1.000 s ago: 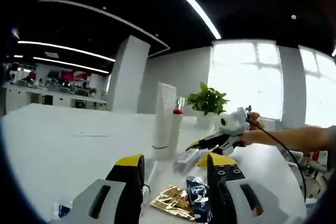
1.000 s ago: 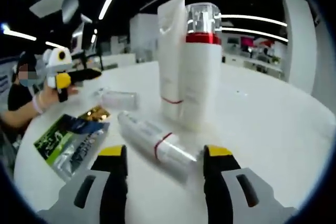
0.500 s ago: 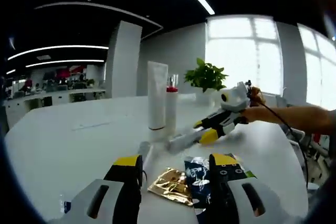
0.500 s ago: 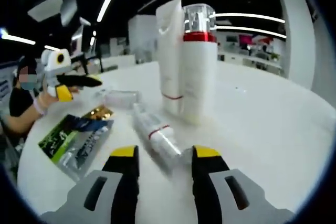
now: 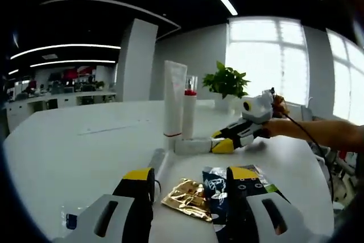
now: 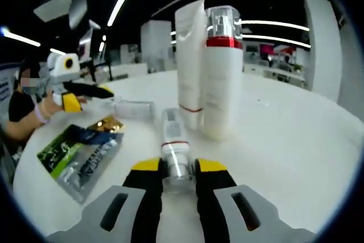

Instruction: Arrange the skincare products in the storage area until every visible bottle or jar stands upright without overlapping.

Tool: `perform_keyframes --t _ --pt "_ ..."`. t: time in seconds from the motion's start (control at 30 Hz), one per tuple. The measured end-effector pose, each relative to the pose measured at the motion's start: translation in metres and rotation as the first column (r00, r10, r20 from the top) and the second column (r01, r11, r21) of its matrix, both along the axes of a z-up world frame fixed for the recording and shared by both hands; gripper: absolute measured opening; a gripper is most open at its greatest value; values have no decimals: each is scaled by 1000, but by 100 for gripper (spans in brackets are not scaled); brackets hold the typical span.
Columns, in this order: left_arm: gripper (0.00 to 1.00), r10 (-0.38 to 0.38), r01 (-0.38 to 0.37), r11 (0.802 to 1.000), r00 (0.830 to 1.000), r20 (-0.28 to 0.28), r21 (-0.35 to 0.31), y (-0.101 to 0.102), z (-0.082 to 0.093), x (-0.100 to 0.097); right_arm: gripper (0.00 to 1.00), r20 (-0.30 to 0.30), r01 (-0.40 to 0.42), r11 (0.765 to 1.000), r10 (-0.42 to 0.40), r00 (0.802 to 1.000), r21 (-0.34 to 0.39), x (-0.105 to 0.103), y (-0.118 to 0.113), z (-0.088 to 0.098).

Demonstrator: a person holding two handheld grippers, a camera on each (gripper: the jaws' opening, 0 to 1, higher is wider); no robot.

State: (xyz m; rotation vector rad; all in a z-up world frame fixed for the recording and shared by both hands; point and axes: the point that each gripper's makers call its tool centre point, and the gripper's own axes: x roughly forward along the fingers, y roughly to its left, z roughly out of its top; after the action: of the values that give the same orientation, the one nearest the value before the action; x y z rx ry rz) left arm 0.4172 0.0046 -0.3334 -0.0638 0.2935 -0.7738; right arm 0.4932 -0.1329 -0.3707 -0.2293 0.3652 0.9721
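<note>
Right claw (image 6: 179,170): clamped on fallen bottle (image 6: 172,149), lying on worktop (image 6: 296,140) beside upright tube (image 6: 190,64) and pump bottle (image 6: 222,72). Left claw (image 5: 190,181): open, empty. Risk: swinging it upright may topple both neighbours.
</note>
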Motion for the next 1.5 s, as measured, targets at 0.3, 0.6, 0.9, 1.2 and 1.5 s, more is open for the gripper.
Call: perform_keyframes --t 0.3,0.6,0.9,1.2,1.5 --pt "52 23 -23 1000 1000 6 -6 3 -1 3 21 -7 -25 996 25 1000 -90 -15 6 32" --pt "62 76 -77 997 997 29 23 9 -2 10 21 13 17 973 -15 1000 -229 -12 7 65" --pt "63 109 -109 994 994 16 -22 15 0 13 21 -19 132 937 -145 989 -323 -28 12 91" --pt "66 124 -124 992 992 0 -17 18 -6 15 21 -34 163 927 -186 982 -339 -23 12 88" --pt "66 134 -134 991 991 -5 -6 18 -10 16 21 -44 189 904 -222 974 -384 -34 10 83"
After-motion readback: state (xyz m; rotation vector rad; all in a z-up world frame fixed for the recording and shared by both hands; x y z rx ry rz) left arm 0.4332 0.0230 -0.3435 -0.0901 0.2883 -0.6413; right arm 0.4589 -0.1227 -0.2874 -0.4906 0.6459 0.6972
